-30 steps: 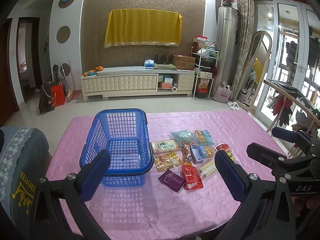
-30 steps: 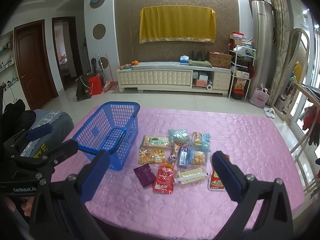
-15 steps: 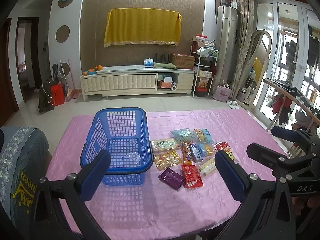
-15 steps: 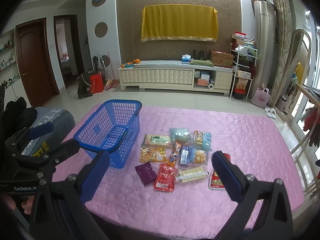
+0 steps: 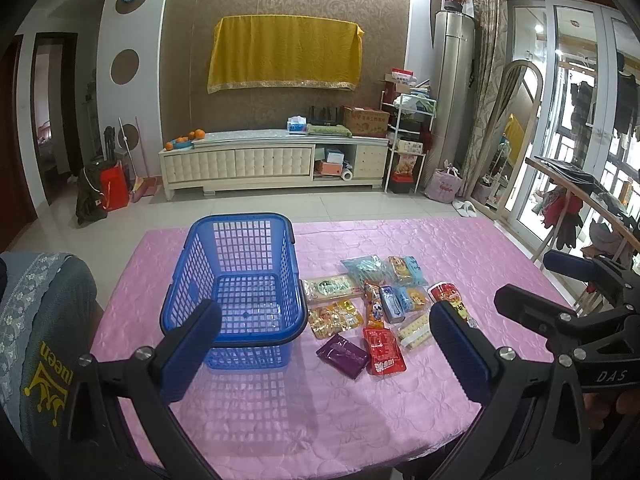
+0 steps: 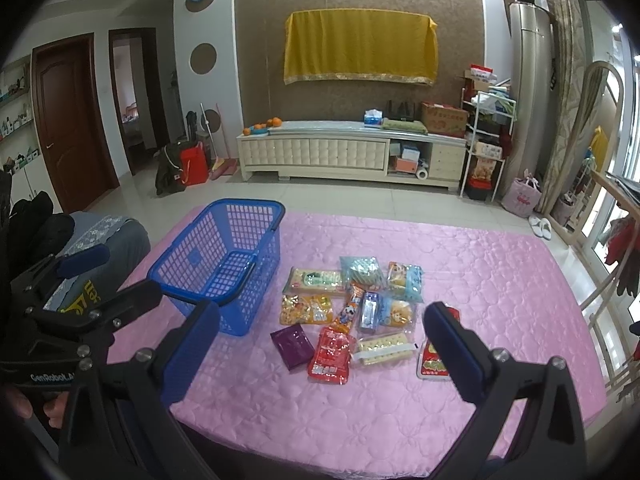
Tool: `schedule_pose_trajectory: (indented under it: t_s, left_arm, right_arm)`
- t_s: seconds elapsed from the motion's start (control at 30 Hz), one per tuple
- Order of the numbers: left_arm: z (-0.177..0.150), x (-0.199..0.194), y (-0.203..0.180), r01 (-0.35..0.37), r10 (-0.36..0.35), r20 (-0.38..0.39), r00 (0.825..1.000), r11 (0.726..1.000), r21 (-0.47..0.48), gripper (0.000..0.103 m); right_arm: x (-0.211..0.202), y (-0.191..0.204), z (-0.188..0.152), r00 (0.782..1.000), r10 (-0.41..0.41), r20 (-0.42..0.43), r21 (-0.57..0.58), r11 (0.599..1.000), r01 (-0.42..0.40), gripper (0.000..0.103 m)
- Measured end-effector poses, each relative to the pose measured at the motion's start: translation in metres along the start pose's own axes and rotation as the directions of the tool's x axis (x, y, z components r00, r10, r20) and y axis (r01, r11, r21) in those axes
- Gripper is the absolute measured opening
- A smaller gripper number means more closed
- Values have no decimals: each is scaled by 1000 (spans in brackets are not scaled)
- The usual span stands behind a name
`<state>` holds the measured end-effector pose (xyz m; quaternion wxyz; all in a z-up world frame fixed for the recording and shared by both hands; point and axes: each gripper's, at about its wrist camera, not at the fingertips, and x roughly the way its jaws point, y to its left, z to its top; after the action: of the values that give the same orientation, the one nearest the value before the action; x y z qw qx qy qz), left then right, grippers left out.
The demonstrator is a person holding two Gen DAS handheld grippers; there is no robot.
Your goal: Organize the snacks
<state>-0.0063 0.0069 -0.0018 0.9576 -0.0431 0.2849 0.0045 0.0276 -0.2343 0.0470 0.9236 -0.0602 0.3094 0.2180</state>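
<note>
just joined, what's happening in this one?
A person holds a hand-held gripper in each hand over a table with a pink cloth. Both the left hand-held gripper and the right hand-held gripper are open and hold nothing. The blue basket is empty. The snack packets all lie on the cloth beside it, so the sorting has not started.

Black tools [image 5: 324, 350], blue pads [image 6: 450, 346]

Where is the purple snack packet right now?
In both wrist views the purple snack packet lies flat on the pink tablecloth, between the blue basket and the red packet.
</note>
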Motion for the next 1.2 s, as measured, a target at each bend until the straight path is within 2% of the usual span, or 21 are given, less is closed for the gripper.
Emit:
schedule_pose_trajectory:
  t_s: [0.63,1.03,1.2]
  left_arm:
    - [9,15,-8,31,-30,-27,999,999,26,103]
    - [46,88,-51,88,-78,-116,990,993,81,103]
    - [53,134,-66,121,-107,-194,975,991,62,103]
  right_arm:
    - [5,-9,4,1000,-6,-14,4,1000,6,103]
    - [37,-70,29,997,-46,-56,33,998,47,103]
    - [65,-105,33,991,-79,-104,49,995,85,103]
